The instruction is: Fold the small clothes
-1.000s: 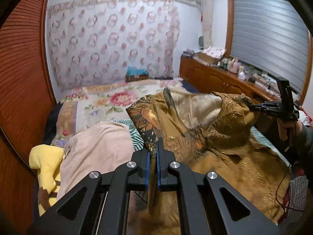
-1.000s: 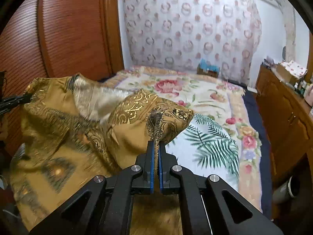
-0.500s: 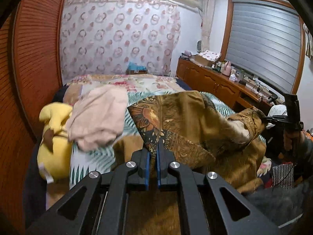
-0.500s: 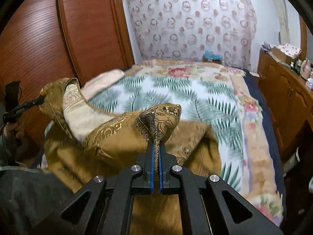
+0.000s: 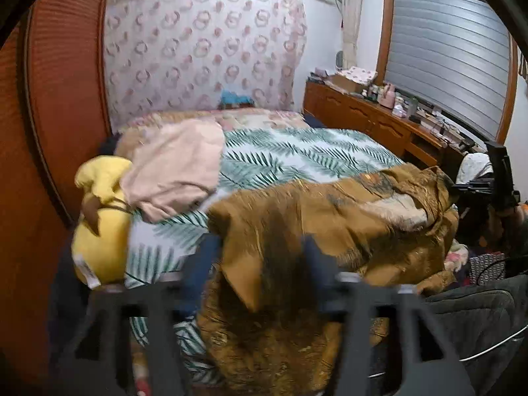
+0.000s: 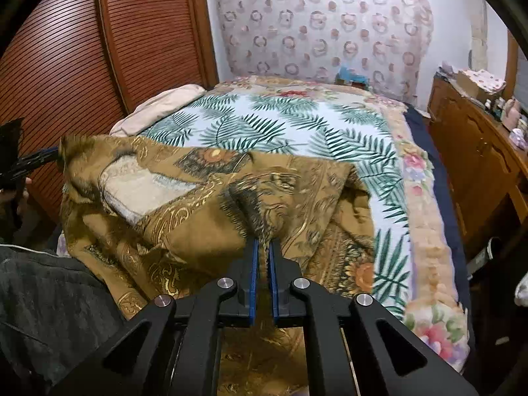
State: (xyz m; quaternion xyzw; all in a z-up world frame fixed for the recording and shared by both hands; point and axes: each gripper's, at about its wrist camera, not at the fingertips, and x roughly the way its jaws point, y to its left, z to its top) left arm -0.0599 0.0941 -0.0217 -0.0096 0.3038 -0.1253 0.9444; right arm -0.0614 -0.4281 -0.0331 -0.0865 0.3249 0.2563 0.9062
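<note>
Gold patterned garment (image 6: pixel 204 211) – rumpled, draped over bed edge

The left gripper (image 5: pixel 260 257), blurred, has its fingers spread wide apart around a brown patterned garment (image 5: pixel 330 217) draped over the bed's palm-leaf bedspread (image 5: pixel 297 155). At three o'clock the right gripper (image 5: pixel 462 187) pinches the garment's far corner. At nine o'clock a yellow plush toy (image 5: pixel 99 227) lies beside a pink cloth (image 5: pixel 175 165).

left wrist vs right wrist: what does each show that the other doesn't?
Left wrist only: yellow plush at the bed's edge, grey shutter, and the right gripper from outside, shut on the garment's far corner. Its own fingers are blurred and spread apart.

Right wrist only: the right gripper's blue pads clamped on a fold.

Both: brown garment, leaf bedspread, pink cloth, dresser.
</note>
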